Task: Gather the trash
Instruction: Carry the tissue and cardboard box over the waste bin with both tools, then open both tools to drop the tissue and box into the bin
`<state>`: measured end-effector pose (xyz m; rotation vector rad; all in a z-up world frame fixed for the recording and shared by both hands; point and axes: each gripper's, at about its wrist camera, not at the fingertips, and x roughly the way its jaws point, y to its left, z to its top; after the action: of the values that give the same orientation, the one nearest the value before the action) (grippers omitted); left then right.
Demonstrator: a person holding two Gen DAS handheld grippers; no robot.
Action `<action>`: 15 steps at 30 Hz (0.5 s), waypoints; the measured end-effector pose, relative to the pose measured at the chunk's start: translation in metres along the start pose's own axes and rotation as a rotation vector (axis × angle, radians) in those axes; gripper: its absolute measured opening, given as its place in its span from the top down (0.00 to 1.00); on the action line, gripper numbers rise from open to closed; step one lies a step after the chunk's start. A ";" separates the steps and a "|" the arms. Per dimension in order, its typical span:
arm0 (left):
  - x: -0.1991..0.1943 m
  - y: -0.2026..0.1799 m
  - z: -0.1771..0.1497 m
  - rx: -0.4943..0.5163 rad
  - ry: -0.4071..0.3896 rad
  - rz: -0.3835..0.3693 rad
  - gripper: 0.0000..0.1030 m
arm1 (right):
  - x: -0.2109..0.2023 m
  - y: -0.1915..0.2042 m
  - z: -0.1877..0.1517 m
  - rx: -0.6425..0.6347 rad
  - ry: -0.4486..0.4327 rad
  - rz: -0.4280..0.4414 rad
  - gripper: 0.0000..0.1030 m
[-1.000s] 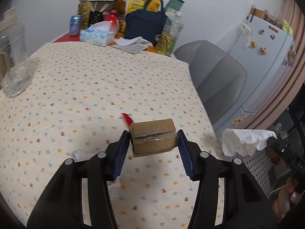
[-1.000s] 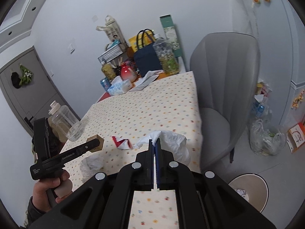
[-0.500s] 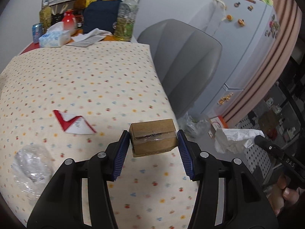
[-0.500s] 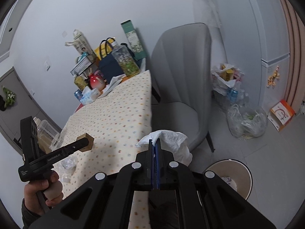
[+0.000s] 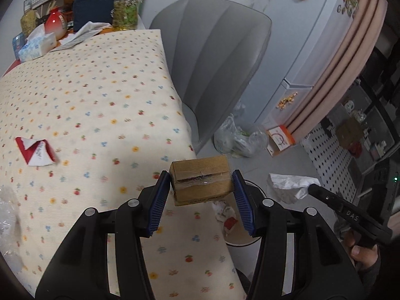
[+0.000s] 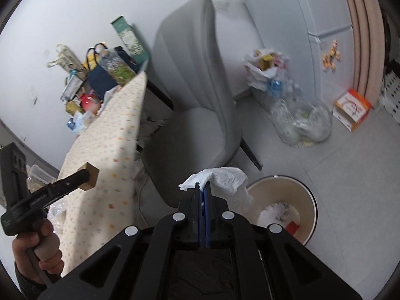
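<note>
Counting from the left across the table (image 5: 105, 80): one crumpled piece of clear plastic (image 5: 10, 215) at its near-left edge, one red-and-white torn wrapper (image 5: 35, 151) lying flat, and then one small cardboard box (image 5: 202, 180) clamped between the blue pads of the left hand-held gripper (image 5: 202, 195). The box's long axis runs across from pad to pad, its taped seam facing the camera, and it hangs just past the table's near-right corner, partly above the bin. To its right, one white tissue (image 5: 287, 187) sticks up from the tip of the right hand-held gripper (image 6: 203, 190), whose jaws are squeezed fully together on it; the tissue droops rightward over one round cream trash bin (image 6: 310, 200) on the floor. The bin holds some white scraps and a red piece. Behind stand one grey chair (image 6: 190, 100) and two bags of rubbish (image 6: 287, 105) against the wall.
</note>
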<state>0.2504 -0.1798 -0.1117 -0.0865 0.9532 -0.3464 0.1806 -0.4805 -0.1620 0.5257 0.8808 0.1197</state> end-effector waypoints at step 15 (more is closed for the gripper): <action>0.040 -0.051 -0.009 0.082 0.090 -0.040 0.50 | 0.014 -0.053 -0.014 0.131 0.016 -0.044 0.48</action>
<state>0.2511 -0.2397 -0.1370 -0.0148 1.0264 -0.4284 0.1732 -0.5166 -0.2049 0.6278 0.9195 0.0257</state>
